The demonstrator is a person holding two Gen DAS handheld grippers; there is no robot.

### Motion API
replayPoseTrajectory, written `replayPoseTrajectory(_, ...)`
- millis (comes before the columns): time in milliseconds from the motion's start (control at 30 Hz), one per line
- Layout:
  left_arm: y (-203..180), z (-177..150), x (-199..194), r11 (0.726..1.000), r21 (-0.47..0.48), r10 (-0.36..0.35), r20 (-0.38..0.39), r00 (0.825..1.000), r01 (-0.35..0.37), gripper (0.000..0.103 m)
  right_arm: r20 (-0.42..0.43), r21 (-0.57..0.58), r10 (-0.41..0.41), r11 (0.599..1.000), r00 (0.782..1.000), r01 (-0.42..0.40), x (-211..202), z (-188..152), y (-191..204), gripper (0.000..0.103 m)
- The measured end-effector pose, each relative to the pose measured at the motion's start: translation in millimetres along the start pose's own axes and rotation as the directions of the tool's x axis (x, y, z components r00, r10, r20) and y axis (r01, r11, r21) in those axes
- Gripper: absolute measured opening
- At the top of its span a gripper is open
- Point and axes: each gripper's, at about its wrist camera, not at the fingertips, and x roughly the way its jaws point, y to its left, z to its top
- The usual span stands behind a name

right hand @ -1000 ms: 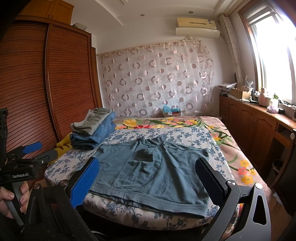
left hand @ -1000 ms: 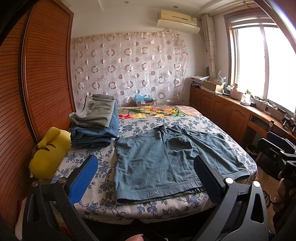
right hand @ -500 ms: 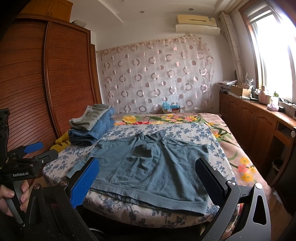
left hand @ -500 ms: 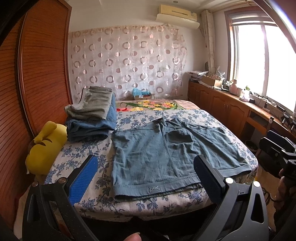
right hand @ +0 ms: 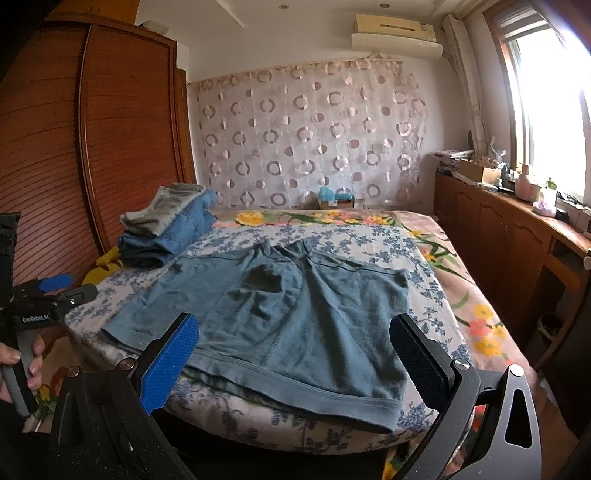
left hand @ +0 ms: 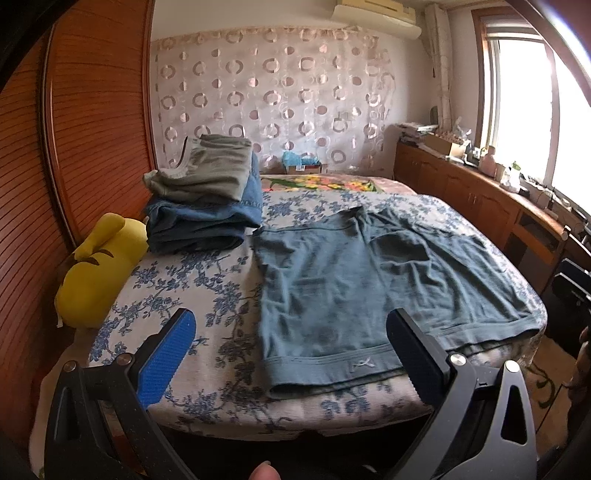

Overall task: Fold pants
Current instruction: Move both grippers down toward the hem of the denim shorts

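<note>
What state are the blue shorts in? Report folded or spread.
Spread. The blue shorts lie flat on the bed, both legs apart, waistband showing full width.

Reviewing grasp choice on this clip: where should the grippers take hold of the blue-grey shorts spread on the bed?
Probably the near waistband corners of the shorts, one per gripper, coming in low from the foot of the bed. That banded edge lies flat along the mattress edge, nearest both open grippers.

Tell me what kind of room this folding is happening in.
Most likely a home bedroom: blue-grey shorts lie spread on a bed with a blue floral sheet, beside a louvred wooden wardrobe, with a wall-mounted air conditioner above a circle-patterned curtain.
</note>
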Motion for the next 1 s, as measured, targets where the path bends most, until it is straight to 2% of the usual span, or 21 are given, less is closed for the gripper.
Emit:
replayPoseTrajectory(267,20,-10,18,1.0,0.013,0.023,-0.051,0.998,-0.023,0.103,-0.05,-0.031,-0.015,0.999,0.999,0.014,12,4,-4,0.101)
replayPoseTrajectory(567,36,-25,32,1.0,-0.007,-0.012,-0.101,0.995,0.012,0.102,-0.122,-0.047,-0.024,0.999,0.992,0.018,24,9,-10,0.089)
replayPoseTrajectory(667,39,-30,37,0.999,-0.018,-0.031,-0.127,0.991,0.029,0.094,-0.127,-0.059,-0.028,0.998,0.991,0.021,18,13,-12,0.086)
replayPoseTrajectory(733,41,-35,41,0.999,-0.024,-0.047,-0.148,0.988,0.044,0.084,-0.126,-0.061,-0.026,0.998,0.992,0.018,15,14,-12,0.086)
replayPoseTrajectory(800,42,-39,45,0.998,-0.033,-0.059,-0.164,0.985,0.054,0.077,-0.131,-0.065,-0.028,0.998,0.991,0.019,12,13,-12,0.086)
replayPoseTrajectory(900,44,-45,53,0.993,-0.062,-0.107,-0.193,0.975,0.097,0.063,-0.144,-0.053,-0.017,0.999,0.989,0.01,9,11,-15,0.086)
replayPoseTrajectory(967,43,-48,57,0.993,-0.061,-0.112,-0.202,0.973,0.101,0.059,-0.154,-0.052,-0.014,0.999,0.988,0.006,9,9,-16,0.086)
replayPoseTrajectory(1000,43,-48,56,0.994,-0.051,-0.103,-0.19,0.976,0.095,0.058,-0.161,-0.052,-0.01,0.999,0.987,0.002,9,8,-16,0.082)
